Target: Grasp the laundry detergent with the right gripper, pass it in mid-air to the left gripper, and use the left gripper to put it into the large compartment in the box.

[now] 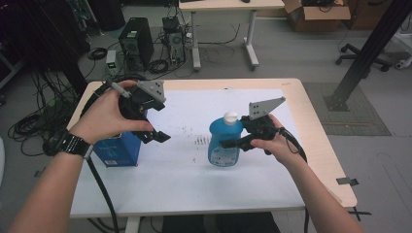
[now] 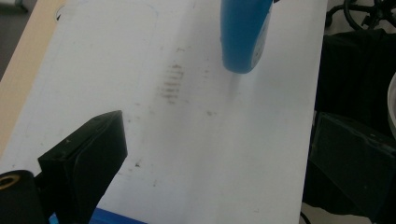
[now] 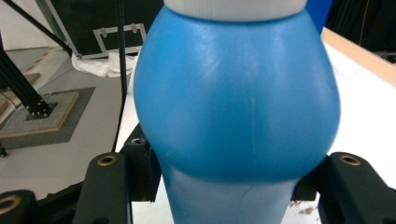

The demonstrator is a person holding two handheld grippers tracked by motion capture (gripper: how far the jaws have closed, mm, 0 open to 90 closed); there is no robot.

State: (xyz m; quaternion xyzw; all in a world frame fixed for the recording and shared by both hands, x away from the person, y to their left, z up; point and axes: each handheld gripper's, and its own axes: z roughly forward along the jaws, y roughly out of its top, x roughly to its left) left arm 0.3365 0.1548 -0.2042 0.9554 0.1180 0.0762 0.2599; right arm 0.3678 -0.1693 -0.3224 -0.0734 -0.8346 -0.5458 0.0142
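- The right gripper (image 1: 228, 144) is clamped on the blue bottle (image 1: 224, 143), its black jaws pinching the narrow waist just under the bulging shoulder; the right gripper view shows one jaw on each side of the bottle (image 3: 236, 107).
- The bottle stands near the middle of the white mat (image 1: 194, 179), right of centre. In the left gripper view its base (image 2: 243, 37) seems to hang just clear of the mat, though I can't be sure.
- The bottle is upright: long axis vertical, white cap (image 1: 230, 116) on top, label facing the near edge of the table.
- Handling, as I judge it: smooth, glossy plastic, so likely slippery. The walls should give under a hard squeeze. If it's full of liquid, it'll be fairly heavy and may slosh when tilted.
- The waist looks like the right place to hold it, since the shoulder above acts as a ledge against slipping down. The rounded shoulder itself would be a poor grip.
- The left gripper (image 1: 154, 135) is open and holds nothing; its jaws stand wide apart over the mat, just beside the blue box (image 1: 116, 150) at the left edge.
- Small dark smudges (image 1: 199, 141) mark the mat between the box and the bottle.
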